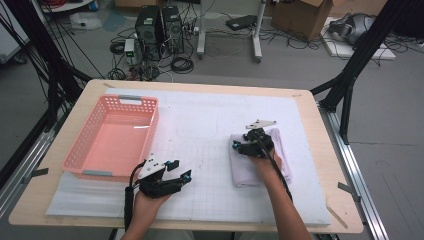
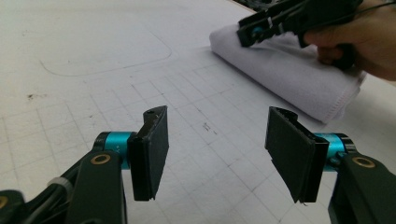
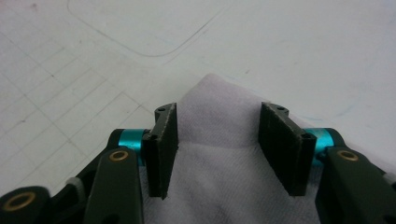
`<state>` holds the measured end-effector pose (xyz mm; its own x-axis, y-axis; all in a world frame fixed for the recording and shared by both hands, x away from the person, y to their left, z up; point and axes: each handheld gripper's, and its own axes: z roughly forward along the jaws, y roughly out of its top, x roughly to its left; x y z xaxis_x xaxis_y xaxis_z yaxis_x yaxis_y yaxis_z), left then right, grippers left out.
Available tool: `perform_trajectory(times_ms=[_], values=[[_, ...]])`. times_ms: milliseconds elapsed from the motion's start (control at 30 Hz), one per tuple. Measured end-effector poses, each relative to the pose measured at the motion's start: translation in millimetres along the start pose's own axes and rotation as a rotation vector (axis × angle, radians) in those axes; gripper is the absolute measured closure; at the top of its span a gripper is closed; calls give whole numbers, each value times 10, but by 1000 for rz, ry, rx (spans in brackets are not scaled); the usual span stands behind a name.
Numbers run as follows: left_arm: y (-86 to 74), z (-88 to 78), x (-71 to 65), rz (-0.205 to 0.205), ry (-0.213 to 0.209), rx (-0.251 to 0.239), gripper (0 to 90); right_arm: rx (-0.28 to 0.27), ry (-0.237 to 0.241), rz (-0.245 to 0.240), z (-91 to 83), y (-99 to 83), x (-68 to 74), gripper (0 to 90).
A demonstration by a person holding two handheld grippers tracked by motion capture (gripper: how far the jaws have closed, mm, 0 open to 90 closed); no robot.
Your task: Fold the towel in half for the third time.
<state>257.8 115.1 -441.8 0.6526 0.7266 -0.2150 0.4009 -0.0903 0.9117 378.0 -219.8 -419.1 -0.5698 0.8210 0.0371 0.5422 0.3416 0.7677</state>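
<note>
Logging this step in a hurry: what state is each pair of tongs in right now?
Left tongs: open, nothing between them, above the white mat.
Right tongs: open, over the folded white towel, not gripping it.

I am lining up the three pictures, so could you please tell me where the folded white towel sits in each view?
High view: the folded white towel lies right of centre on the gridded mat, under the right gripper.
Left gripper view: upper right, running down toward the right edge, right gripper on it.
Right gripper view: bottom centre, between and beyond the open jaws.
Shared landmark: the rounded outline drawn on the mat.
</note>
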Motion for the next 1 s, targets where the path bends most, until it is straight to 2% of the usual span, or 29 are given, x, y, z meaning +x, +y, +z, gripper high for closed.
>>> perform_trajectory(times_ms=[67,133,200,367,400,433,500,533,633,700,767,867,933,1000], values=[[2,-4,-2,2,1,-4,398,-54,-21,14,-145,-8,-61,480],[3,-12,-5,-2,0,-9,397,-70,-53,15,-298,-67,-165,562],[4,-16,-4,-4,3,-15,397,-46,-74,13,-373,-153,-261,644],[6,-17,-12,-5,-1,-21,397,52,-159,43,-383,-443,-501,695],[5,-14,-14,-3,-4,-21,397,35,-160,67,-401,-484,-534,698],[4,-12,-18,-3,-6,-19,397,34,-180,69,-422,-489,-540,699],[3,-14,-22,-1,-7,-15,397,26,-226,49,-471,-500,-521,696],[2,-16,-23,1,-5,-16,397,14,-222,58,-502,-513,-521,685],[3,-21,-16,-2,-2,-20,397,-93,-174,112,-739,-603,-555,663],[3,-18,-9,-5,-1,-19,397,-130,-150,122,-895,-680,-550,662],[5,-15,-11,-5,0,-19,397,-125,-125,104,-991,-773,-522,684],[5,-8,-26,-1,-3,-23,396,-85,-103,63,-1017,-922,-484,732],[6,-5,-31,0,-6,-23,395,-51,-93,61,-998,-1008,-478,756],[9,1,-52,0,-13,-37,391,-40,-93,76,-1007,-1061,-493,763]])
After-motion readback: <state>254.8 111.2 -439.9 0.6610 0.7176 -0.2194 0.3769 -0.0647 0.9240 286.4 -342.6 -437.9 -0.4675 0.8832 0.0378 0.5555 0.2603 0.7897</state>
